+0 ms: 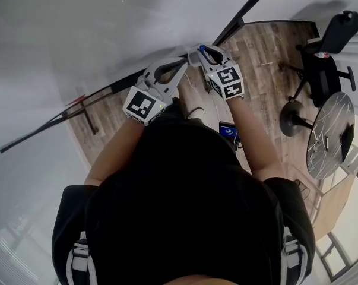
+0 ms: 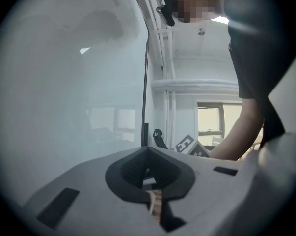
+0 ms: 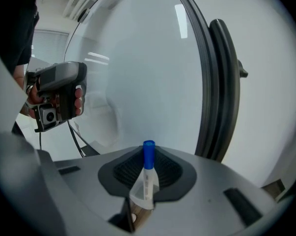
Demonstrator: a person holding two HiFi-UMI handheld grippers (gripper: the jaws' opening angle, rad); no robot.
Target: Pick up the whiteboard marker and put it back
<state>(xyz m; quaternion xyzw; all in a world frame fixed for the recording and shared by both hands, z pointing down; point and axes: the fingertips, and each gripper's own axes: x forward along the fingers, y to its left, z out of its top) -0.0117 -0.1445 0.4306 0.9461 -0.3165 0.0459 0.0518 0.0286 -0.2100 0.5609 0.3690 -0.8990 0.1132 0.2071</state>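
The whiteboard marker [image 3: 146, 178] has a white barrel and a blue cap [image 3: 148, 153]. It stands upright between the pads of my right gripper [image 3: 147, 167], which is shut on it. In the head view that gripper [image 1: 208, 53] is close to the whiteboard [image 1: 78, 40], and the blue cap [image 1: 201, 48] shows at its tip. My left gripper [image 1: 180, 65] is just left of it with its jaws together. In the left gripper view its jaws [image 2: 148, 150] meet at the tips with nothing between them. The whiteboard [image 3: 148, 73] fills the right gripper view.
The board's black frame [image 3: 219, 92] runs down on the right. A black office chair [image 1: 324, 58] and a round table [image 1: 330, 135] stand on the wood floor [image 1: 268, 82] to the right. A small dark device [image 1: 228, 130] lies on the floor near my feet.
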